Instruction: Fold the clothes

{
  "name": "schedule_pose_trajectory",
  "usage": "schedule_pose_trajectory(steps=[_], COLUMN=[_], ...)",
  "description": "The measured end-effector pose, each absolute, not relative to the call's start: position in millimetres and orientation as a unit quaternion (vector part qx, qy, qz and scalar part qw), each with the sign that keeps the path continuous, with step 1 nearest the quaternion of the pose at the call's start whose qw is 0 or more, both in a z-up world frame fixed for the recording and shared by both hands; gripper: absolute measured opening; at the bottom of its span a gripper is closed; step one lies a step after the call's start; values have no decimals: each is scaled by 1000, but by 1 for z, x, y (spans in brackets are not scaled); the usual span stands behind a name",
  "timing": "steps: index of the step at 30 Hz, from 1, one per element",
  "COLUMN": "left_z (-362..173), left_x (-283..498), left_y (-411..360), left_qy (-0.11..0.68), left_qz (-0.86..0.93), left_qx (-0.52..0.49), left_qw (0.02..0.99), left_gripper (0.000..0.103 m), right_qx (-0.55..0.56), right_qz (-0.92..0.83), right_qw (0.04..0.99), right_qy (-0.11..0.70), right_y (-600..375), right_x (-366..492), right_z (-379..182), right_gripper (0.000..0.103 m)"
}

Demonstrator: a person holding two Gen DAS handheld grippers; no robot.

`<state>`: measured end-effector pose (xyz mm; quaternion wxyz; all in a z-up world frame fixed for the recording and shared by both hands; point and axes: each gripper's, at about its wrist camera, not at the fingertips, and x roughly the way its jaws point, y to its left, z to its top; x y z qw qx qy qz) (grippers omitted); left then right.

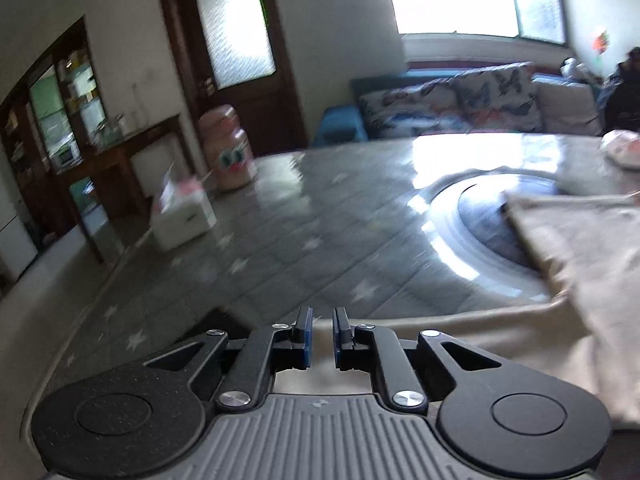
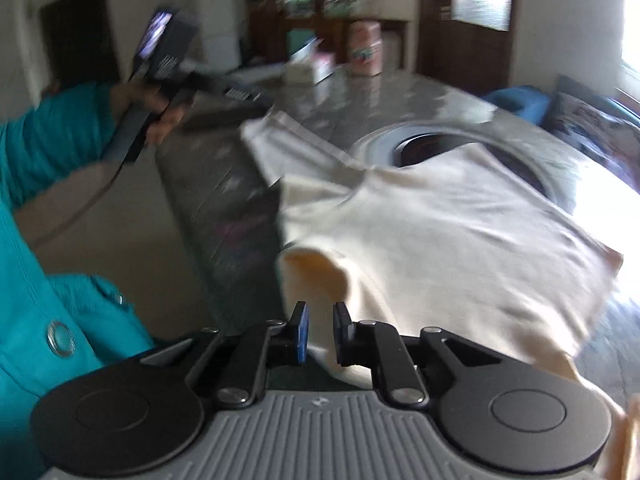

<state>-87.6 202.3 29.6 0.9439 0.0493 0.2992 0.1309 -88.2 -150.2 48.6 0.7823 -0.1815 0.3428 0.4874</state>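
A cream T-shirt lies spread on the grey star-patterned table, partly over a round glass turntable. My right gripper is slightly open right at the shirt's near edge, with cloth lying between and under the fingers; a grip cannot be confirmed. My left gripper is slightly open and empty, hovering above the shirt's near hem, pointing across the table. The shirt fills the right of the left wrist view. The left gripper also shows in the right wrist view, held in a hand at the far left.
The turntable sits mid-table. A white box and a pink jar with a face stand at the far table edge. A pale bundle lies at the right. A sofa, cabinet and door are behind.
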Motion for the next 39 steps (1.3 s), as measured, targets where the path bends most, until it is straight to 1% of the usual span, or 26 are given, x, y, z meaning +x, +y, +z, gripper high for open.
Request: schedule_pose_trajectory(steps=[3, 6, 9, 10, 11, 16, 19, 20, 22, 23, 24, 25, 27, 28, 31, 33, 35, 36, 37, 39], left_z=[37, 34, 25, 22, 19, 5, -4, -6, -10, -12, -13, -14, -15, -16, -17, -17, -17, -17, -17, -18], left_x=[-80, -66, -51, -48, -45, -42, -52, -55, -60, -62, -65, -68, -74, -74, -76, -76, -76, -77, -77, -78], left_y=[177, 145, 111, 100, 88, 40, 16, 11, 5, 3, 1, -1, -4, -6, -7, -6, -6, -7, -8, -9], left_qy=[286, 281, 292, 296, 299, 318, 325, 328, 335, 338, 340, 342, 344, 345, 343, 343, 342, 341, 340, 340], left_qz=[70, 3, -59, -79, -99, -188, -227, -235, -248, -253, -258, -263, -269, -271, -279, -283, -289, -291, -293, -295], left_qx=[38, 30, 15, 15, 15, 23, 39, 41, 45, 47, 51, 54, 60, 63, 68, 67, 70, 72, 75, 78], left_qw=[955, 959, 954, 952, 949, 929, 917, 914, 908, 905, 903, 901, 898, 896, 894, 893, 891, 891, 890, 890], left_gripper=[12, 12, 12, 12, 12, 16, 18, 20, 30, 31, 32, 34, 40, 40, 43, 43, 45, 46, 47, 48], right_qx=[-163, -150, -144, -143, -141, -133, -123, -119, -120, -117, -115, -113, -114, -115, -110, -97, -87, -77, -67, -57], right_qz=[437, 366, 274, 243, 218, 137, 118, 112, 105, 103, 100, 98, 87, 80, 38, 3, -32, -44, -57, -72], right_qw=[815, 849, 886, 896, 903, 919, 920, 920, 920, 921, 921, 922, 927, 930, 942, 947, 946, 944, 942, 940], right_qy=[343, 349, 346, 344, 342, 346, 354, 357, 358, 358, 358, 358, 348, 341, 314, 307, 312, 317, 323, 327], right_y=[-171, -195, -220, -227, -236, -262, -270, -273, -275, -277, -279, -280, -283, -285, -304, -322, -341, -351, -360, -369], right_x=[-80, -66, -48, -41, -34, -4, 4, 6, 8, 8, 9, 9, 6, 4, -6, -12, -17, -19, -21, -26], right_z=[53, 51, 45, 43, 41, 25, 15, 11, 6, 6, 5, 4, 7, 10, 22, 27, 25, 22, 20, 17], right_gripper=[21, 23, 31, 36, 37, 38, 38, 37, 35, 35, 29, 16, 8, 4, 3, 3, 3, 6, 12, 13])
